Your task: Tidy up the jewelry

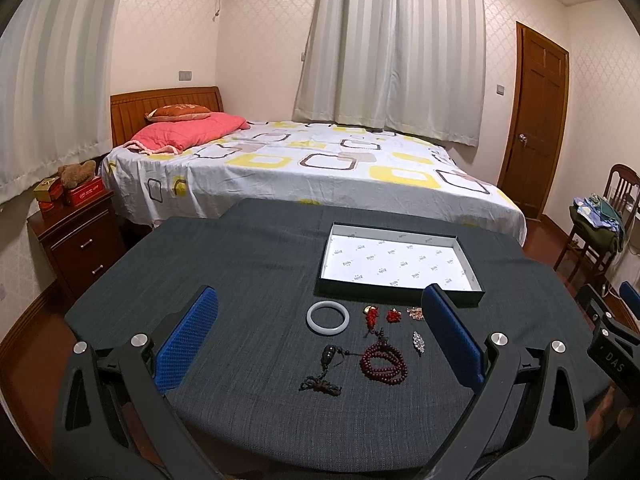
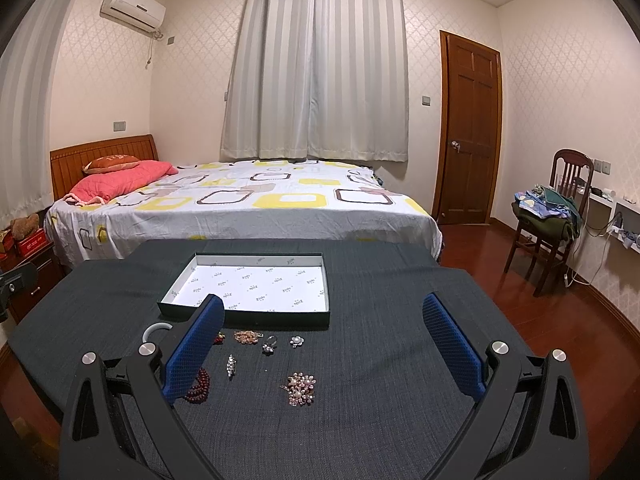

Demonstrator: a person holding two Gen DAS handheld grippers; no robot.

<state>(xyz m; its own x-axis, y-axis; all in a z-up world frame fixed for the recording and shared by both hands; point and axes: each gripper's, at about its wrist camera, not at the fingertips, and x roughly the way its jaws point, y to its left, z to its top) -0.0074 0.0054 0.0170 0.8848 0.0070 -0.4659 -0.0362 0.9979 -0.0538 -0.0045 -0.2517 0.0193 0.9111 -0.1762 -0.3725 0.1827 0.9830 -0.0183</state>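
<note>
1. The bed [image 2: 248, 204], under a sheet printed with yellow and grey squares, fills the room behind the worktop [image 1: 248, 264], which is draped in dark grey cloth.
2. A shallow open box [image 1: 400, 264] with a white printed lining lies flat on the worktop's far half, its long axis running left to right, with nothing inside it.
3. The left claw [image 1: 320, 344] hangs released above the near edge, its blue pads spread wide and gripping nothing; between them lies most of the jewelry.
4. The right claw [image 2: 324, 354] is likewise released and empty, hovering over the right-hand pieces.
5. Dark red prayer beads [image 1: 384, 362] lie coiled in loops near the front, with a tail of beads trailing toward the box.
6. A pale jade bangle [image 1: 328, 317] lies flat just in front of the box's left corner.
7. A black corded pendant [image 1: 326, 368] stretches from its stone down to a knotted tassel, left of the beads.
8. A pearl-and-gold brooch [image 2: 301, 388] sits nearest the front on the right.
9. Two small red charms [image 1: 382, 315] lie side by side before the box.
10. A slim crystal pin [image 2: 231, 365] points lengthwise toward the box; a ring [image 2: 270, 345] and a small flower brooch [image 2: 297, 341] rest beyond it.
</note>
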